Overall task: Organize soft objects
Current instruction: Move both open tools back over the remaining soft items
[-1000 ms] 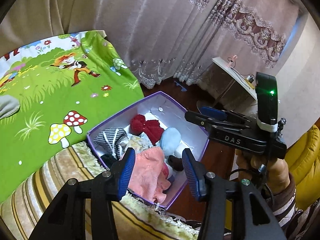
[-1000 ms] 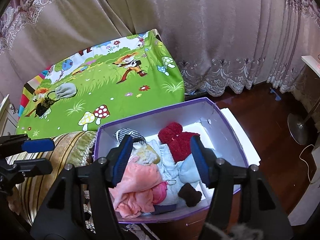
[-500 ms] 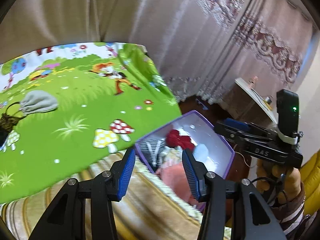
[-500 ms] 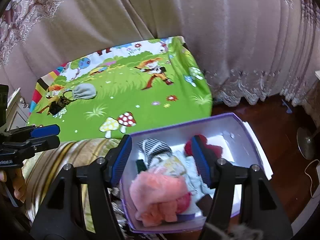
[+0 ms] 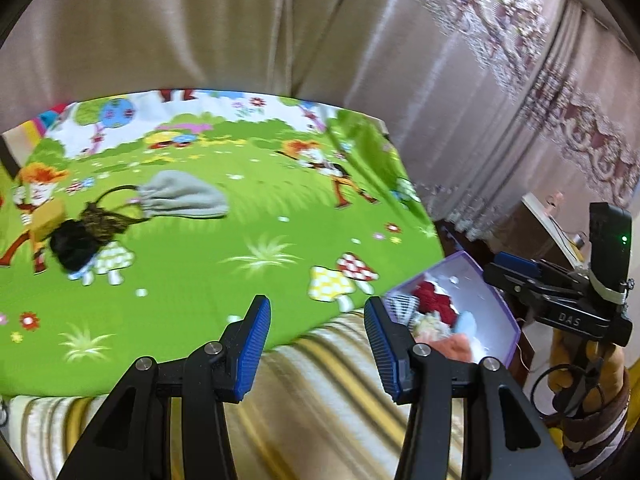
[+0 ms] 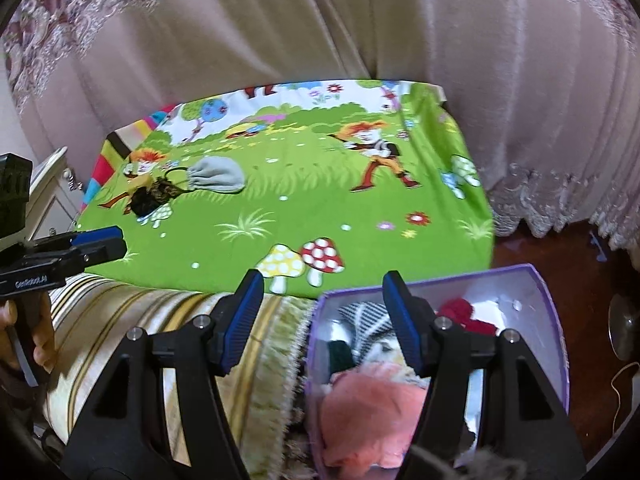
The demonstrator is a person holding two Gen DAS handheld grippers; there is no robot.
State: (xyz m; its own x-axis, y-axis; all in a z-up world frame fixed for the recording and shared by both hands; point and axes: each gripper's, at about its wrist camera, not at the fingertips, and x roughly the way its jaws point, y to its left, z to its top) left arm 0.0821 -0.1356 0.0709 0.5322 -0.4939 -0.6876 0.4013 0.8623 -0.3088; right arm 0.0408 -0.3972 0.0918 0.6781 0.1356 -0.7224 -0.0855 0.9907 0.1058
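A grey drawstring pouch (image 5: 182, 200) and a dark lacy bag (image 5: 80, 236) lie on the green cartoon mat (image 5: 240, 240), far left; both show in the right wrist view, the pouch (image 6: 218, 174) and the bag (image 6: 154, 196). A purple box (image 6: 552, 320) holds several soft items, a pink one (image 6: 372, 408) in front, a red one (image 6: 464, 312) behind. My left gripper (image 5: 318, 340) is open and empty above the mat's near edge. My right gripper (image 6: 322, 320) is open and empty over the box's left rim.
A striped cushion with a fringe (image 6: 160, 332) lies under both grippers. Curtains (image 6: 320, 20) hang behind the mat. Dark wood floor (image 6: 560, 248) lies right of the box. A side table (image 5: 552, 216) stands at the right.
Both grippers have swung left, away from the box and toward the mat. The pouch and dark bag have come into the left wrist view. Both stay open.
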